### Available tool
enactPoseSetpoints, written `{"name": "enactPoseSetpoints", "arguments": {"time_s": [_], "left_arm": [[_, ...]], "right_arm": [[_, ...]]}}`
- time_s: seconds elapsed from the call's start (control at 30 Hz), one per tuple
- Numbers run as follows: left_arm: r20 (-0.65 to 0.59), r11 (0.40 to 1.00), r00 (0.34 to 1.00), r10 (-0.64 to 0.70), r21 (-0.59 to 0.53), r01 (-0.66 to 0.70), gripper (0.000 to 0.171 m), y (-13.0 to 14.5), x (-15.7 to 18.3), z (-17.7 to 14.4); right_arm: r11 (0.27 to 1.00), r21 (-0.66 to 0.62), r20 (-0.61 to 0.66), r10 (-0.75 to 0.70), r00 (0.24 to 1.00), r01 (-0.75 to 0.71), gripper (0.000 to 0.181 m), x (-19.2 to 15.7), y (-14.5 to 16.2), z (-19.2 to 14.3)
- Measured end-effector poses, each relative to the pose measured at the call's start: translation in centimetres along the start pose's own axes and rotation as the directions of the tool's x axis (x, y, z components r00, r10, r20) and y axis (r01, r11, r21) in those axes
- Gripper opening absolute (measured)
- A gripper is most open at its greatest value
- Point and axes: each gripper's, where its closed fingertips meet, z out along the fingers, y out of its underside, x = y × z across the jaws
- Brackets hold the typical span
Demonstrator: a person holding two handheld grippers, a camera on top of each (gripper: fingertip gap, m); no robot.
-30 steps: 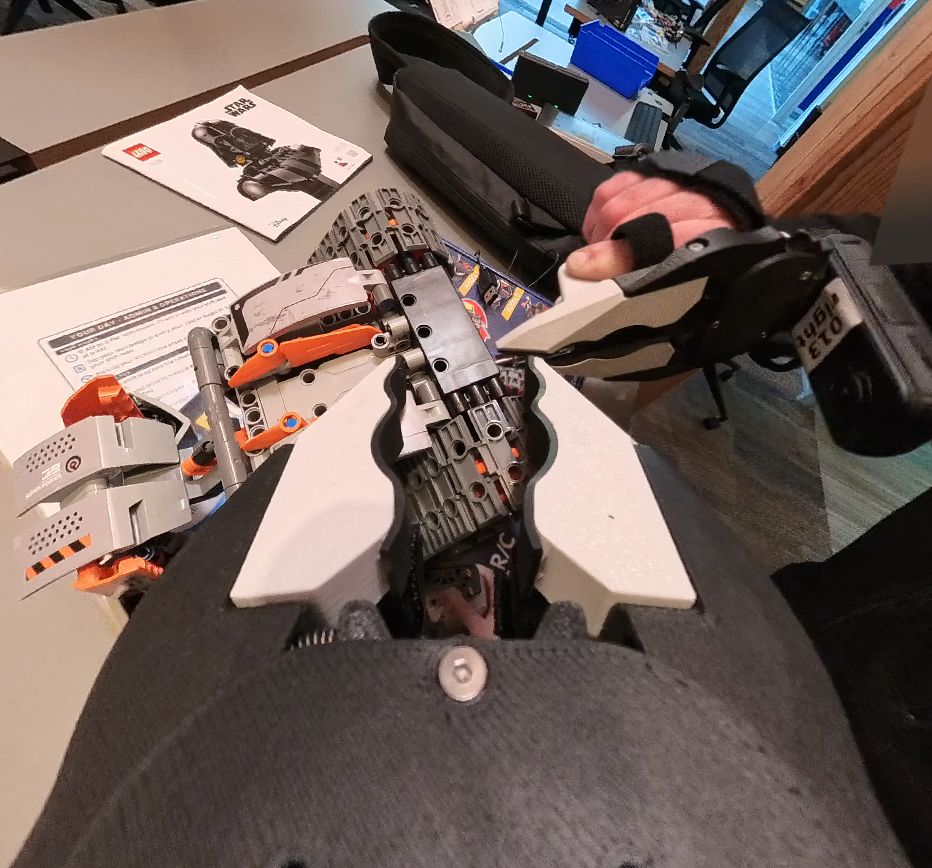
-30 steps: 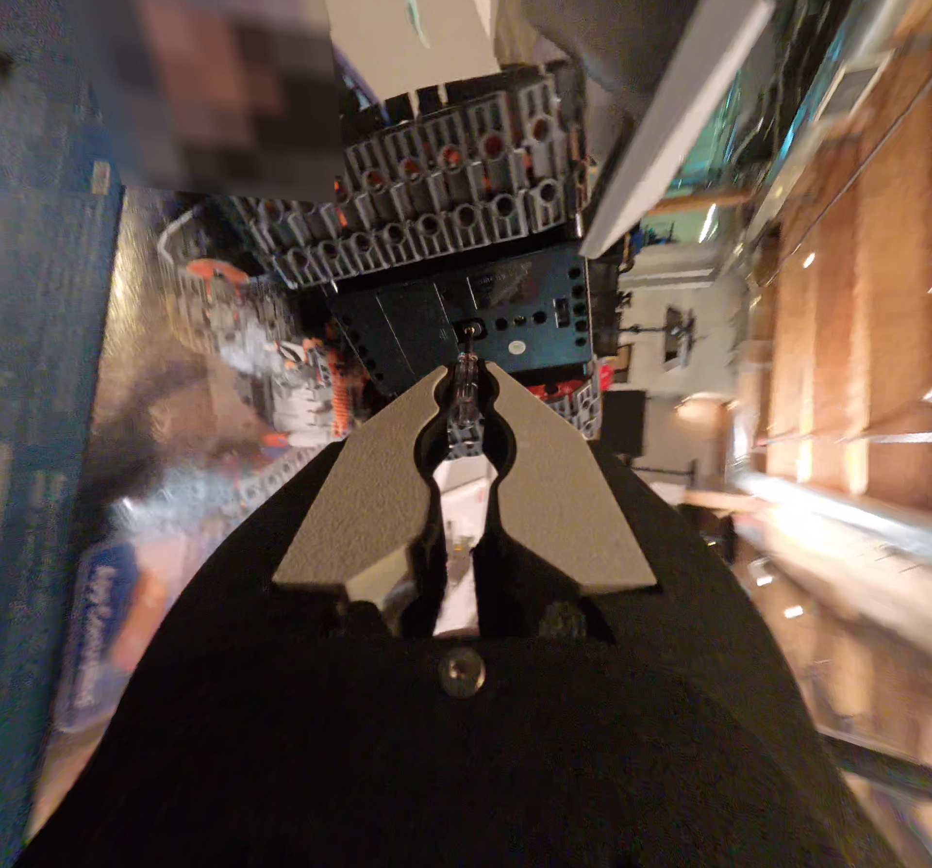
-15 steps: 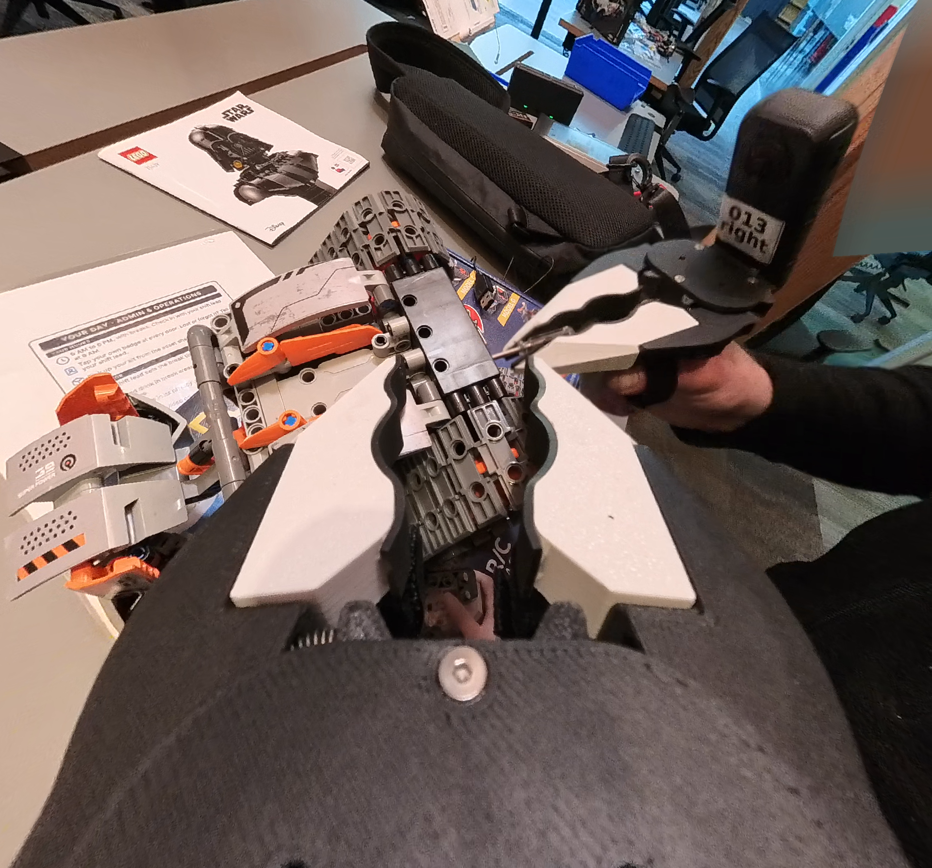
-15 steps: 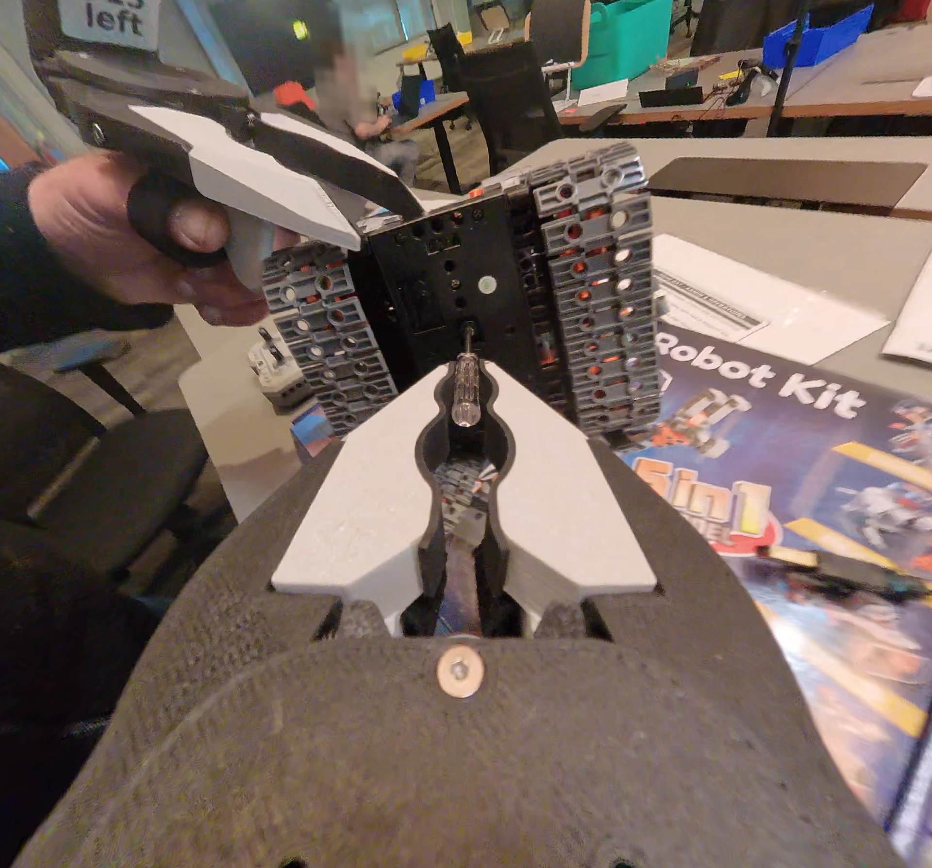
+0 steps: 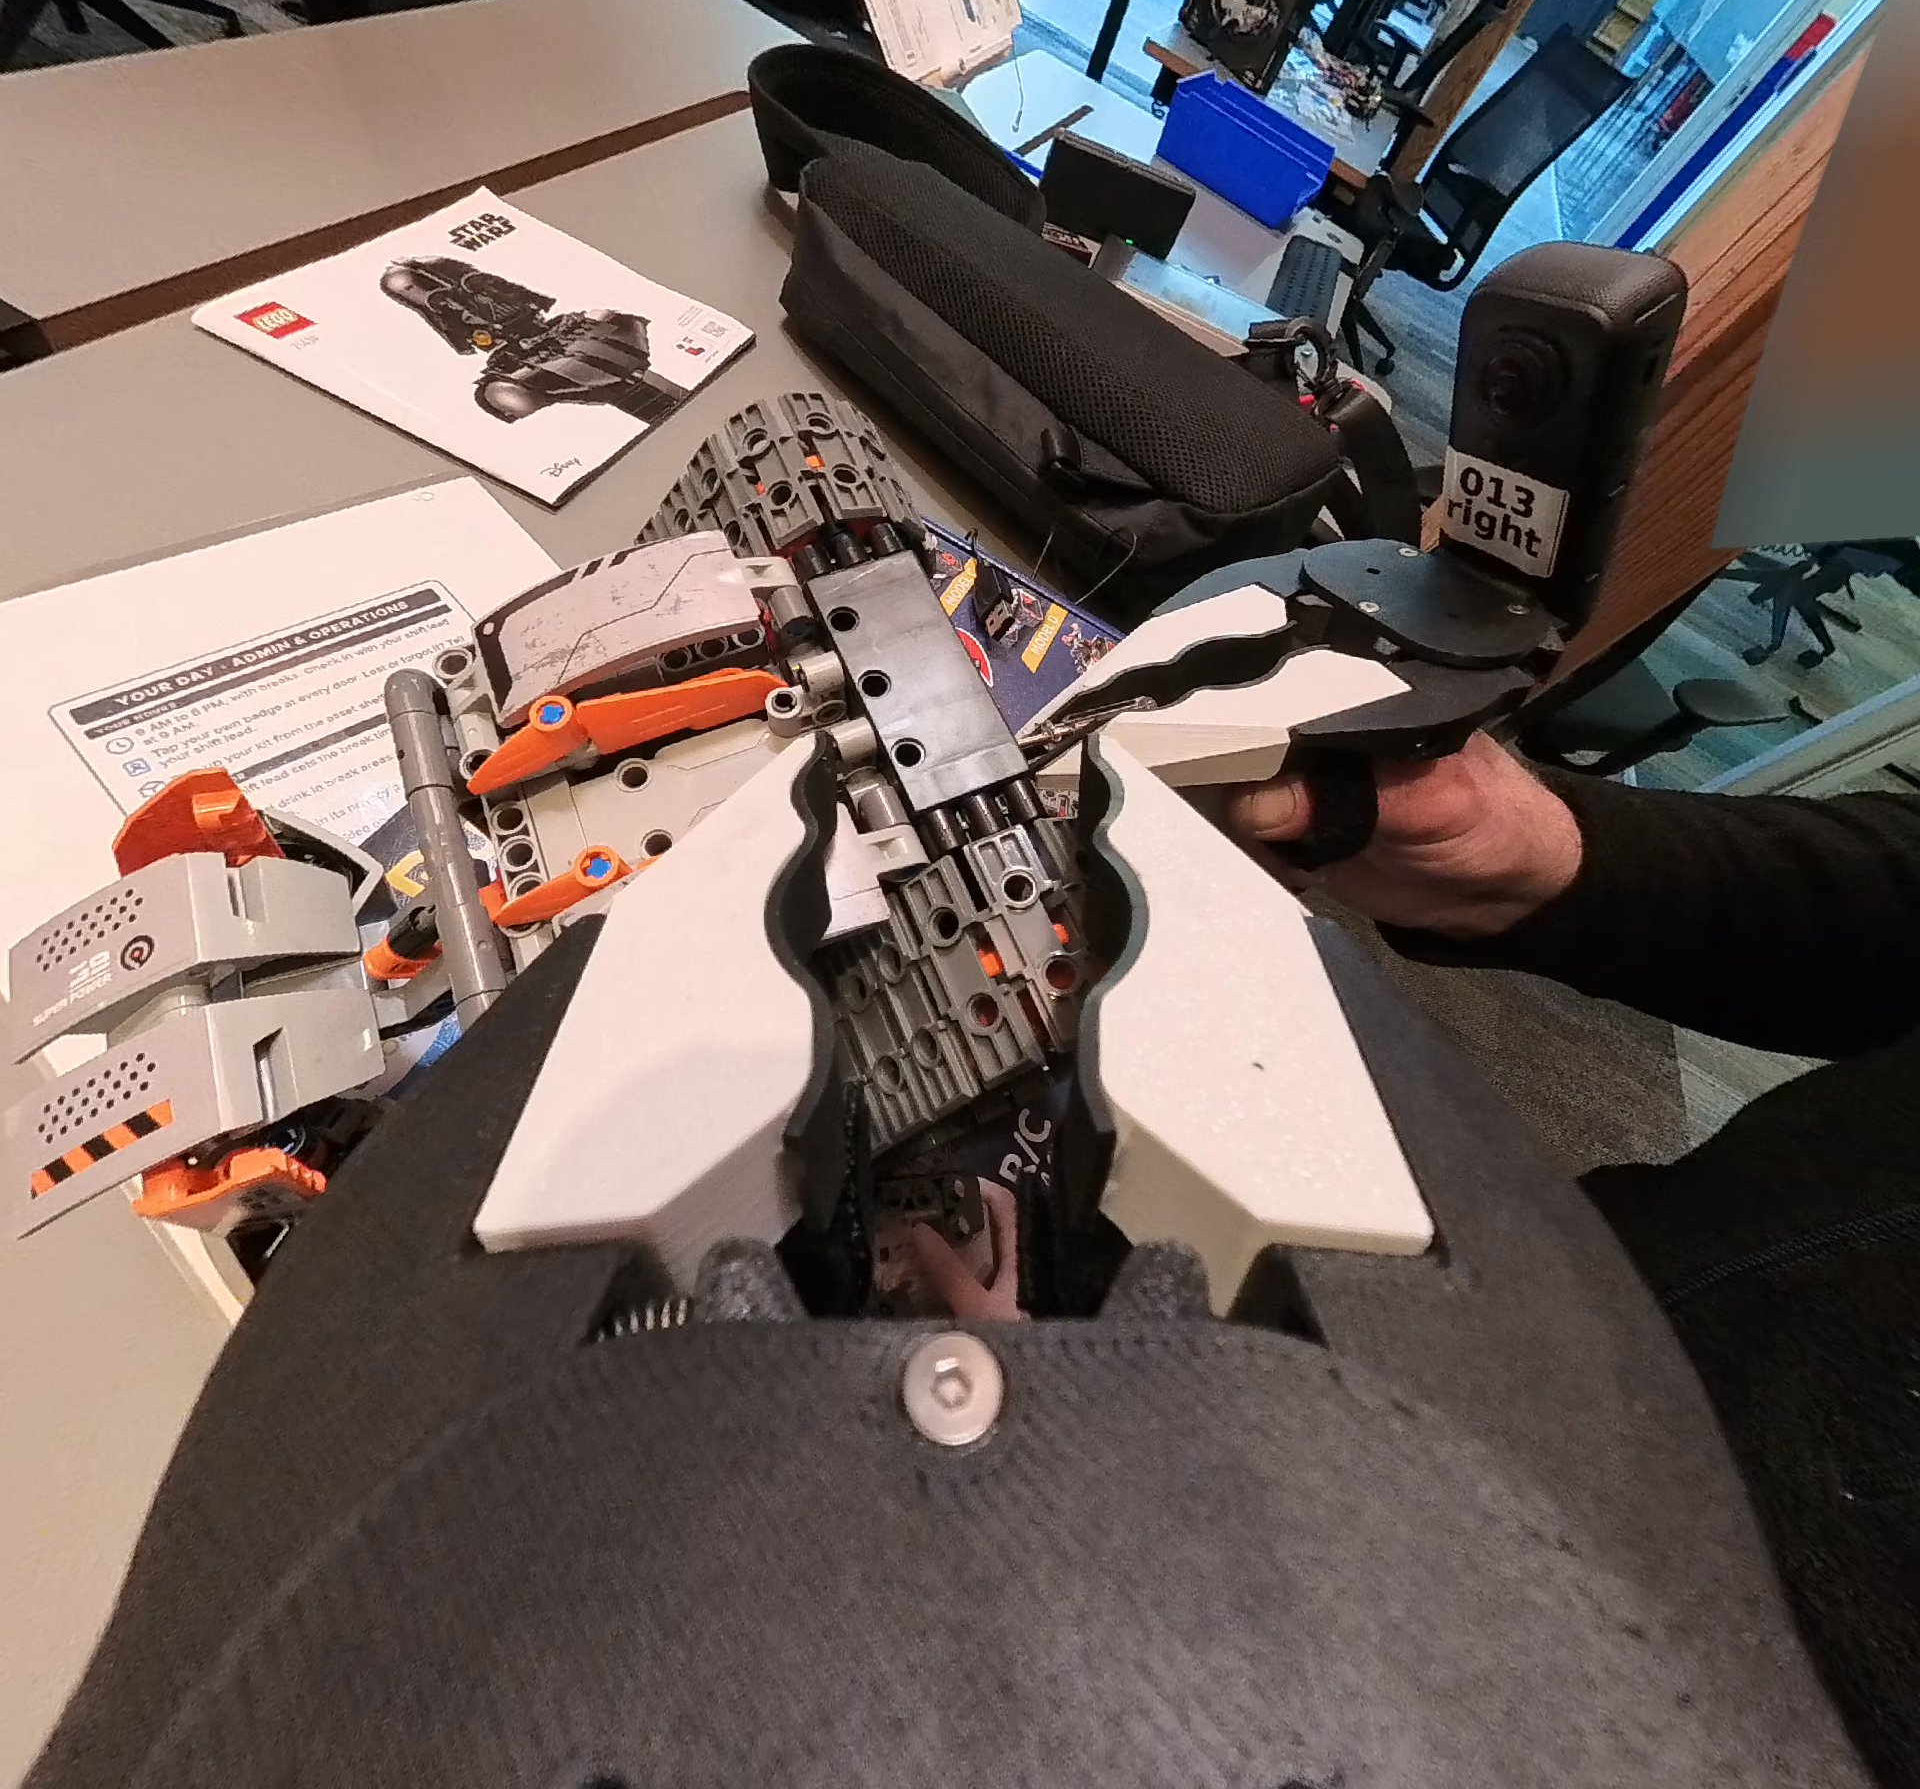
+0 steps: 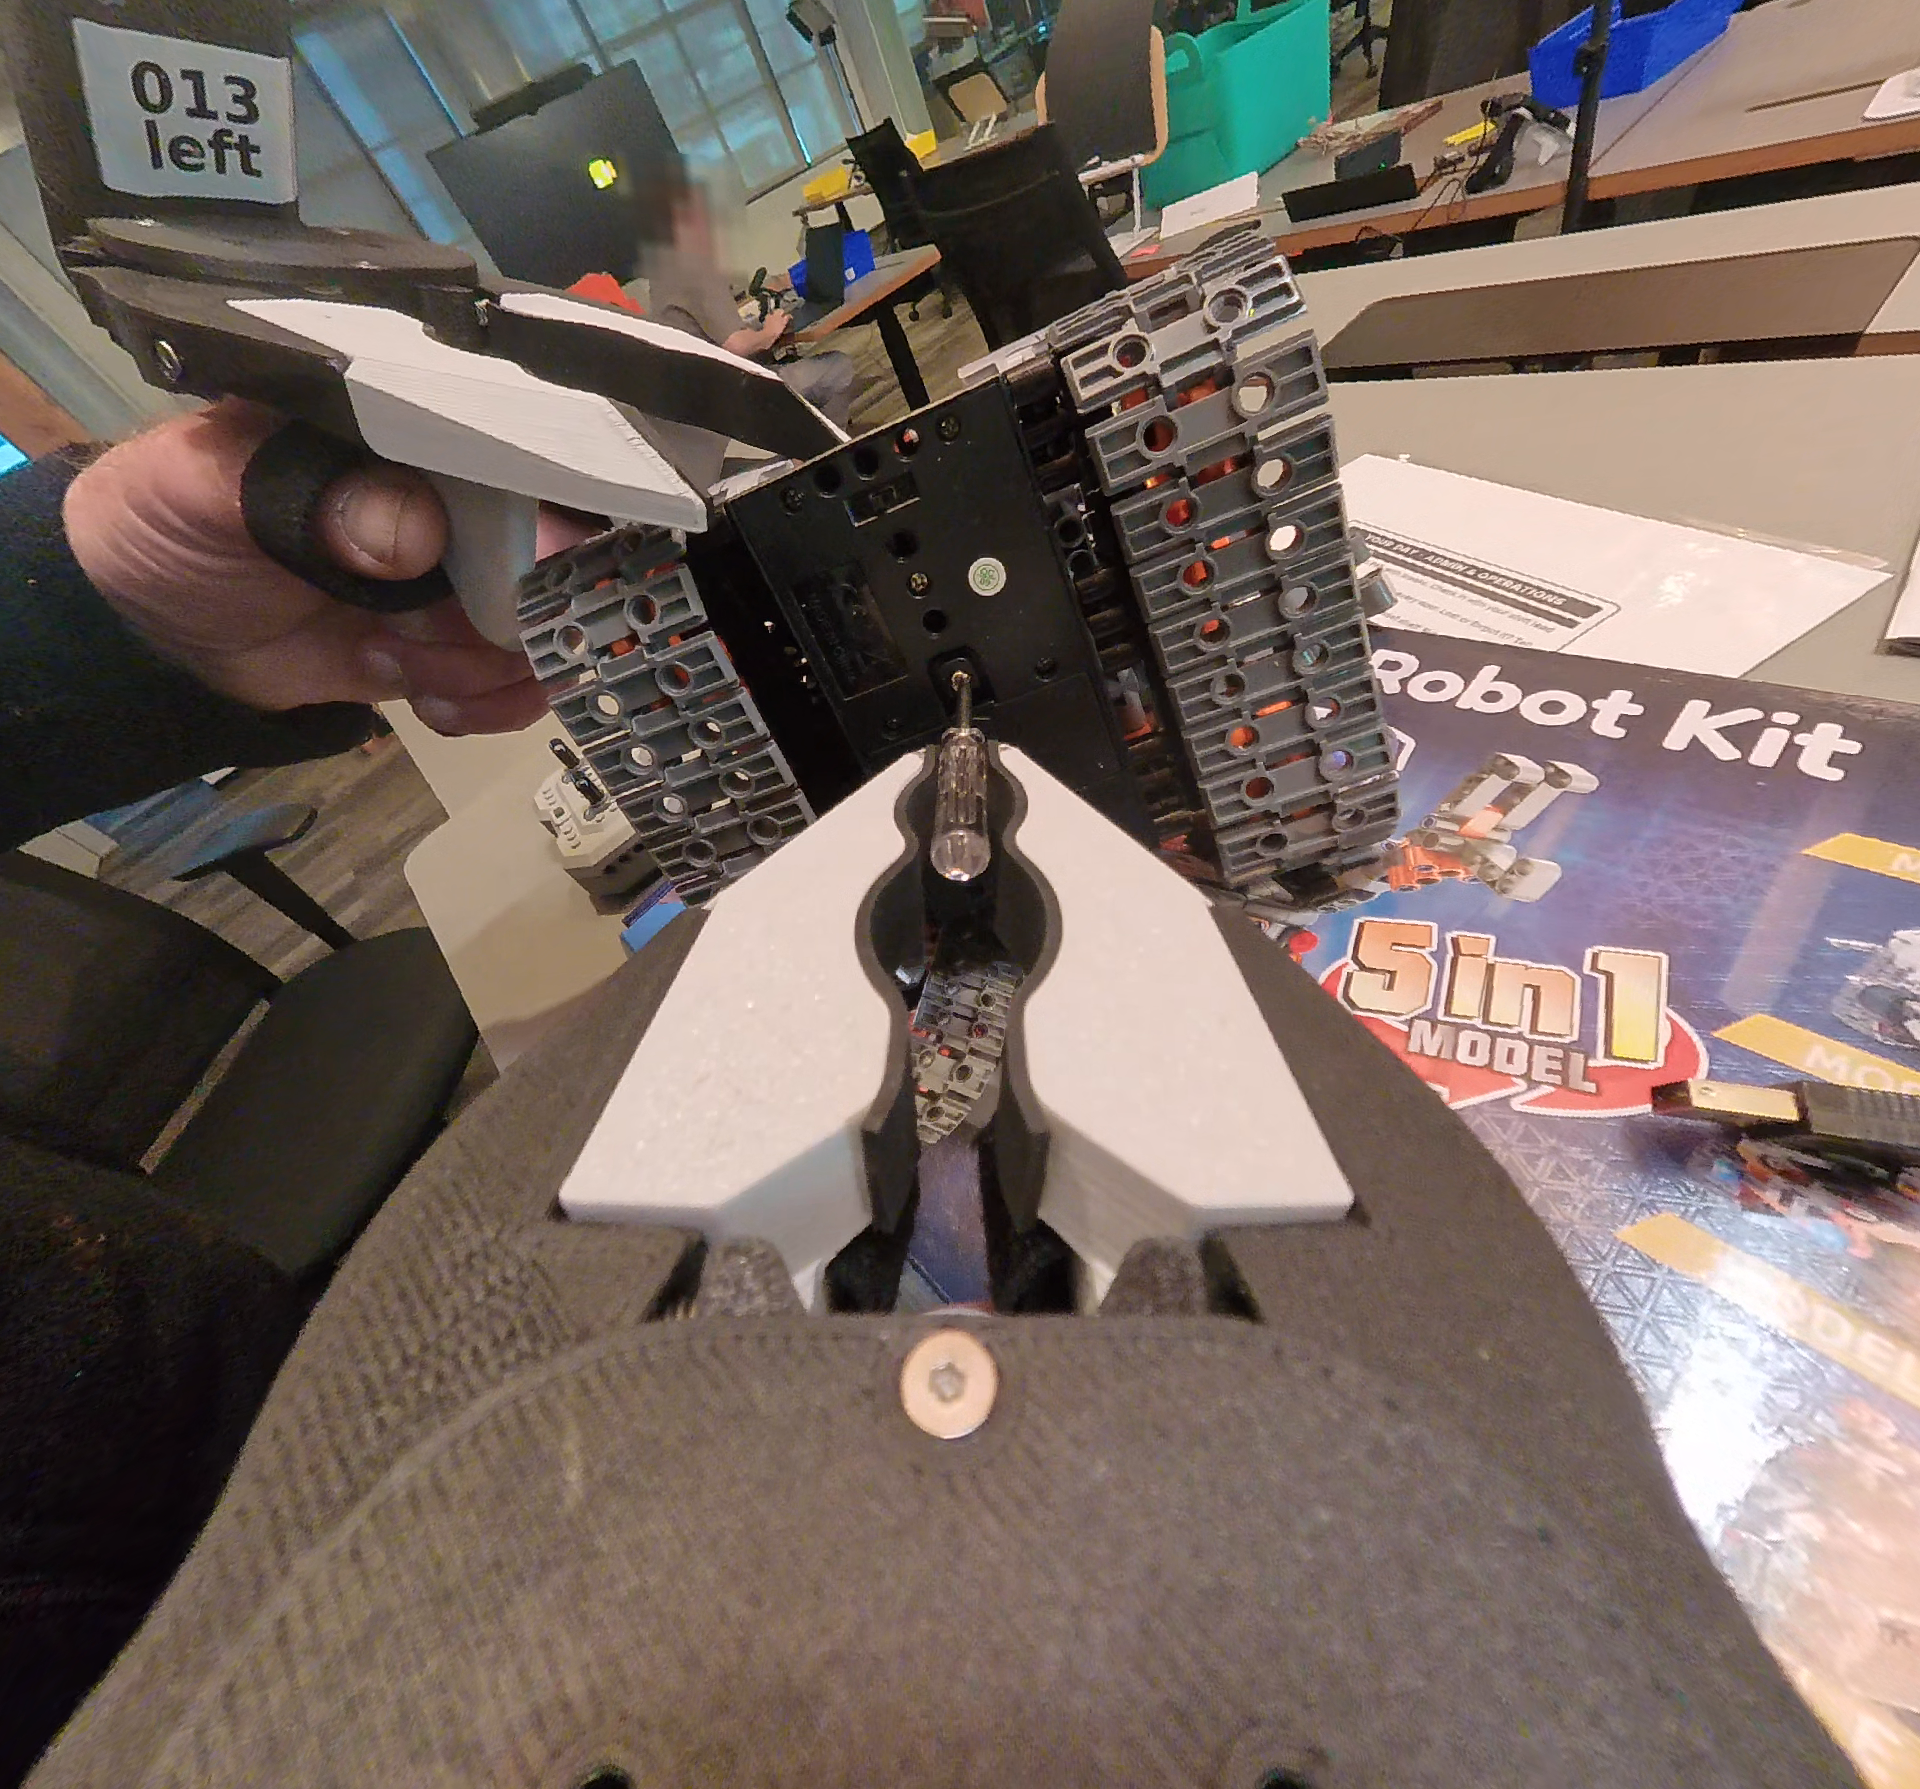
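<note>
The toy robot [image 6: 935, 596] with grey tracks (tipped up on a blue box [image 6: 1662, 1064]) is squeezed between the fingers of the left gripper [image 5: 956, 804], while the right gripper [image 6: 961, 783], nearly closed, pinches a tiny screwdriver [image 6: 954, 804] poking the robot's black belly.

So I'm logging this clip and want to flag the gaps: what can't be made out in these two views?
- Right wrist view: where the small clear-handled screwdriver tip meets the black block of the grey-tracked brick-built vehicle is too small to tell whether it is seated.
- Left wrist view: the left claw hides the vehicle's near end.
- Left wrist view: the right claw covers most of the screwdriver.
- Both views: mosaic patches hide people.
</note>
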Motion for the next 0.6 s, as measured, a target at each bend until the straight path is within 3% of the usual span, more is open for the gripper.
{"name": "enactPoseSetpoints", "arguments": {"time_s": [0.47,0.6], "left_arm": [[0.001,1.0,1.0,0.001,-0.002,-0.001,0.044,0.01,0.01,0.05],[0.001,1.0,1.0,0.0,-0.003,0.0,0.044,0.0,-0.01,0.06]], "right_arm": [[1.0,-0.003,-0.01,0.006,1.0,-0.006,0.004,-0.02,0.11,0.12],[0.989,-0.013,0.005,0.149,0.989,-0.149,0.003,-0.14,0.11,0.17]]}}
